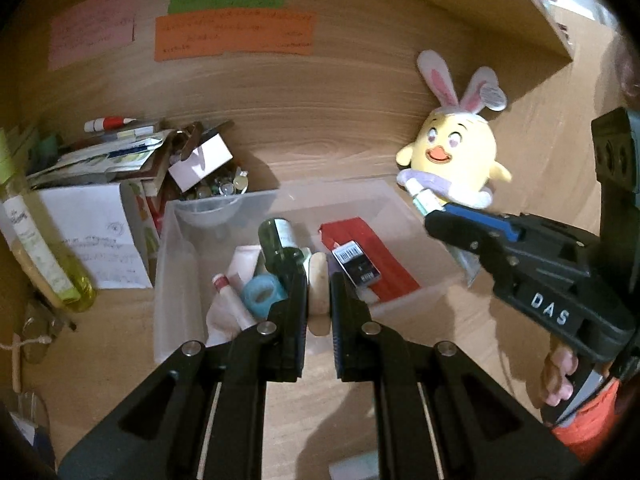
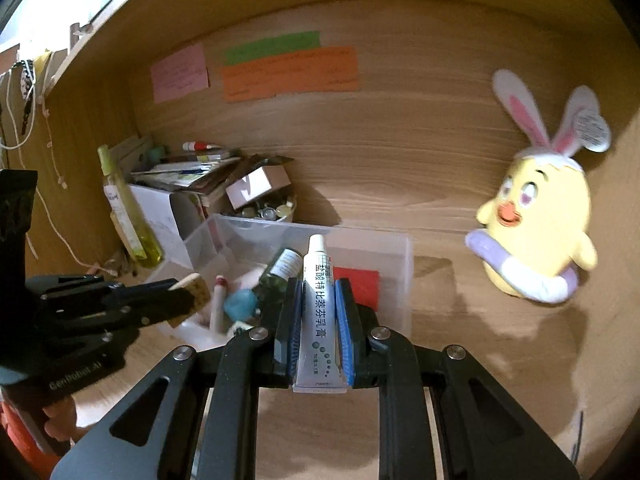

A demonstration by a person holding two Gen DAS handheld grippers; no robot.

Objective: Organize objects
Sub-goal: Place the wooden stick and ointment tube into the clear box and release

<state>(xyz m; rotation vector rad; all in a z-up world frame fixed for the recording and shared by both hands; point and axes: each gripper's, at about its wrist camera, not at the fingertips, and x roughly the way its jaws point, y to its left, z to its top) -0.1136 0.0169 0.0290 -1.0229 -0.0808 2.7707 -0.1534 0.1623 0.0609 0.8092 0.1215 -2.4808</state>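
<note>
A clear plastic bin (image 1: 172,248) (image 2: 404,264) stands on the wooden desk and holds a green bottle (image 1: 280,248) (image 2: 280,272), a blue tape roll (image 1: 262,296) (image 2: 240,304), a red packet (image 1: 372,264) (image 2: 360,284), a red-capped tube (image 1: 228,292) and a black barcoded item (image 1: 356,266). My left gripper (image 1: 319,292) (image 2: 188,294) is shut on a beige cork-like block (image 1: 319,288) (image 2: 192,292) above the bin's front. My right gripper (image 2: 318,300) (image 1: 434,216) is shut on a white ointment tube (image 2: 318,300) (image 1: 424,200), held near the bin's right side.
A yellow chick plush with bunny ears (image 1: 456,152) (image 2: 536,220) leans on the back wall at right. A white box with papers (image 1: 92,220), a yellow bottle (image 1: 44,264) and a bowl of small items (image 1: 216,192) crowd the left. Sticky notes (image 1: 236,36) are on the wall.
</note>
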